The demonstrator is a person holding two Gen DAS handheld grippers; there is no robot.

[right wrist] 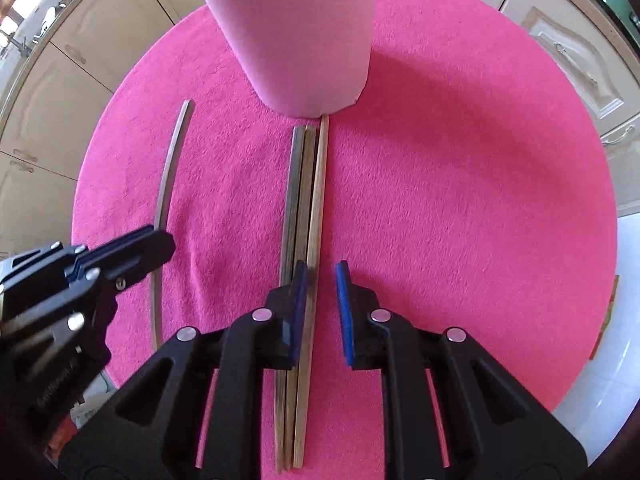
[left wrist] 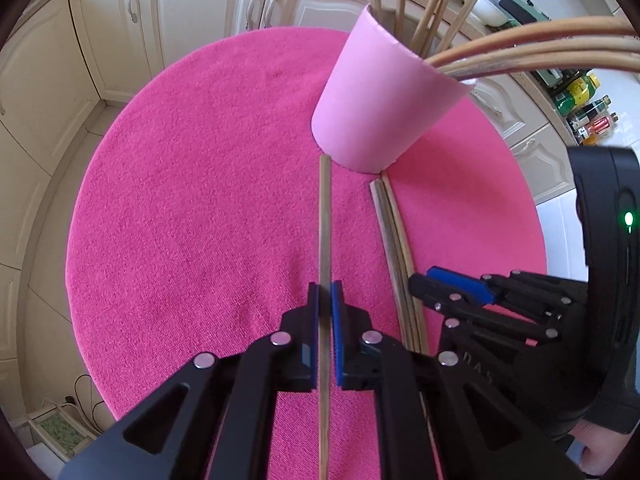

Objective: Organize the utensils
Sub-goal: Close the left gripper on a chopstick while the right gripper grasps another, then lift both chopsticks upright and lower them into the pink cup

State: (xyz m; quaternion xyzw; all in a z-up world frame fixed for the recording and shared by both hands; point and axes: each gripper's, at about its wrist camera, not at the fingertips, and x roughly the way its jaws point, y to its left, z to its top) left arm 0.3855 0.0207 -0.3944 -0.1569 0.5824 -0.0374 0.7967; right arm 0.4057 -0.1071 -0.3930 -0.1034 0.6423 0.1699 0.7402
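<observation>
Left gripper (left wrist: 325,292): jaws clamped on a single chopstick (left wrist: 325,216), blue pads pressing both its sides.
Single chopstick: runs straight away from the left gripper across the pink cloth (left wrist: 180,200); its far tip ends just short of the pink cup's base.
Right gripper (right wrist: 322,276): points down over the bundle of chopsticks (right wrist: 304,184), jaws parted with a clear gap; the left pad overlaps the bundle from above, the right pad stands over bare cloth. Whether the pads touch the wood cannot be told.
Bundle of chopsticks: three or so lying side by side on the cloth, far ends at the foot of the cup.
Pink cup (left wrist: 380,96): upright on the round cloth-covered table, holding several more chopsticks (left wrist: 520,50) that fan out of its mouth.
Surroundings: cream kitchen cabinets (left wrist: 192,4) around the table; bottles (left wrist: 580,96) on a counter at right.
</observation>
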